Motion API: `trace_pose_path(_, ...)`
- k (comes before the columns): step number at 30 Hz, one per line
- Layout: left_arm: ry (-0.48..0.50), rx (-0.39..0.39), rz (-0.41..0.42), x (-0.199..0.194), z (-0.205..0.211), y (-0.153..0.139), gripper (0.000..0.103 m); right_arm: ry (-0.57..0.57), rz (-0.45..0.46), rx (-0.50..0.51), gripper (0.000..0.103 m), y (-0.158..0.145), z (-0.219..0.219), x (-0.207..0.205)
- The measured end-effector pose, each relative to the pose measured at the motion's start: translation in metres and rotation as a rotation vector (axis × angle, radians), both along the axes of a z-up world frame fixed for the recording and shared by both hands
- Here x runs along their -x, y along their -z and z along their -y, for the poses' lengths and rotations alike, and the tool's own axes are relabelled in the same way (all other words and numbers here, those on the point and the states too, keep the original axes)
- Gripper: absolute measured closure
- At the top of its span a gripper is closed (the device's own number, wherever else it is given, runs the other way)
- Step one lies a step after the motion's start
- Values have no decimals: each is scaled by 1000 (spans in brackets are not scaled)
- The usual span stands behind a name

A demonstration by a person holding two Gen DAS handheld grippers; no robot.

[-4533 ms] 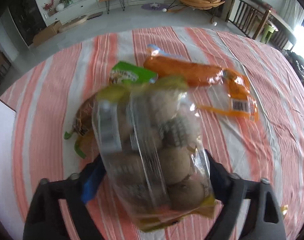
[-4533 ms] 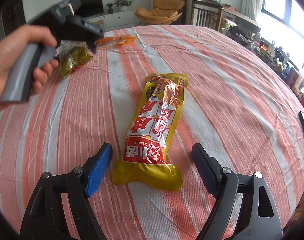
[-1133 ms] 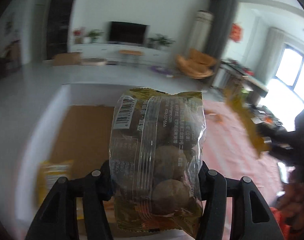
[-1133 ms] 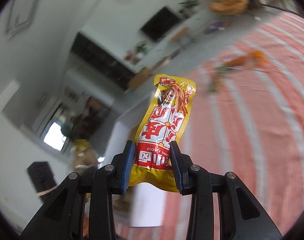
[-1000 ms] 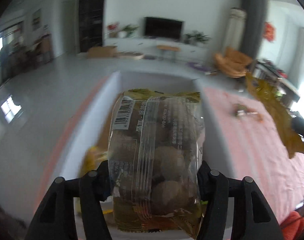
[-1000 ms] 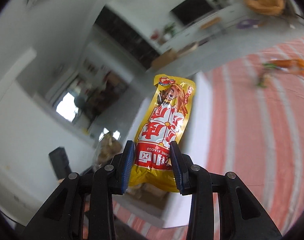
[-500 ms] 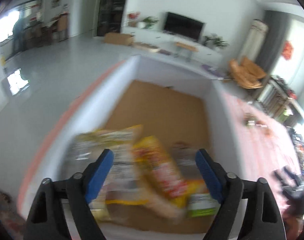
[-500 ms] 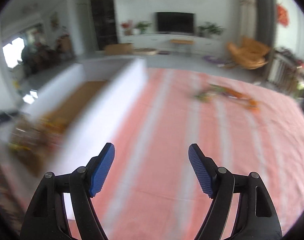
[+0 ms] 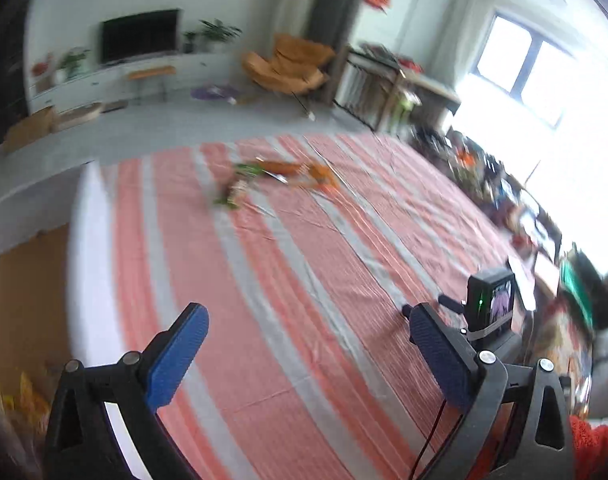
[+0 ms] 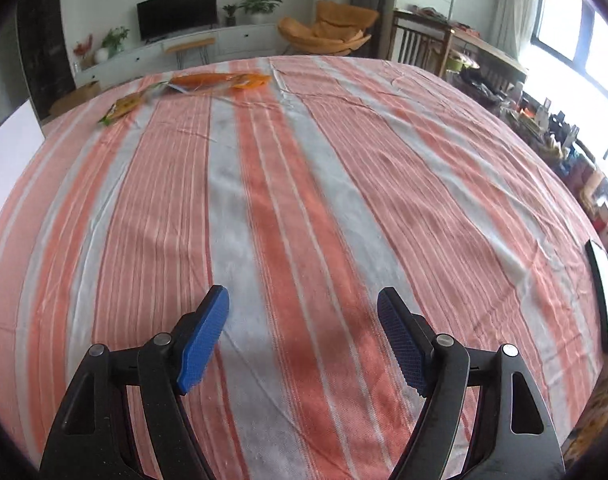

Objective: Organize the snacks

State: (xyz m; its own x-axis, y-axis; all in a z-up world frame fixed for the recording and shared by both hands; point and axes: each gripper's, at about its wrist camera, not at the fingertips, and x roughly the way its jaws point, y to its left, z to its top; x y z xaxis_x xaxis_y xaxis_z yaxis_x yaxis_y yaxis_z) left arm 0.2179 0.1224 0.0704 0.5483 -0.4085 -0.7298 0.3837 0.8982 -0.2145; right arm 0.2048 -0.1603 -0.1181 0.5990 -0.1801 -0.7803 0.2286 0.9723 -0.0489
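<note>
Looking at two snack packets left near the table's point(image 10: 344, 184) far edge: an orange packet point(image 10: 220, 79) and a smaller green-edged one point(image 10: 122, 109). Both look light, crinkly and slippery, so pinch mid-body. Left gripper point(image 9: 308, 356) and right gripper point(image 10: 302, 340) gape wide, holding nothing.

No text, label, brand, number or sign can be read in either view. The orange snack packet point(image 10: 220, 79) and the green-edged packet point(image 10: 122, 109) at the far end of the striped table point(image 10: 304, 184) lie too far off to show their print, and in the left wrist view they are blurred. The small screen point(image 9: 500, 306) at the right shows only a blurred picture.
</note>
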Motion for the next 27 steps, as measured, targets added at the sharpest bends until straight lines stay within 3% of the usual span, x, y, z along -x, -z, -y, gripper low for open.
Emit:
trace_pose_path(6, 75, -123, -80, -108, 54, 27, 3, 0, -4, -42, 19, 2, 5, 4)
trace_pose_path(10, 49, -246, -86, -183, 57, 63, 3, -9, -5, -49, 17, 2, 3, 3)
trace_pose_path(14, -7, -292, -111, -234, 52, 95, 4, -13, -5, -53, 15, 2, 3, 1)
trace_pose_path(19, -29, -237, -141, -270, 46, 111, 4, -15, -7, -53, 14, 3, 3, 1)
trace_pose_path(27, 10, -317, -144, -312, 57, 140, 4, -20, -10, -53, 12, 2, 1, 1)
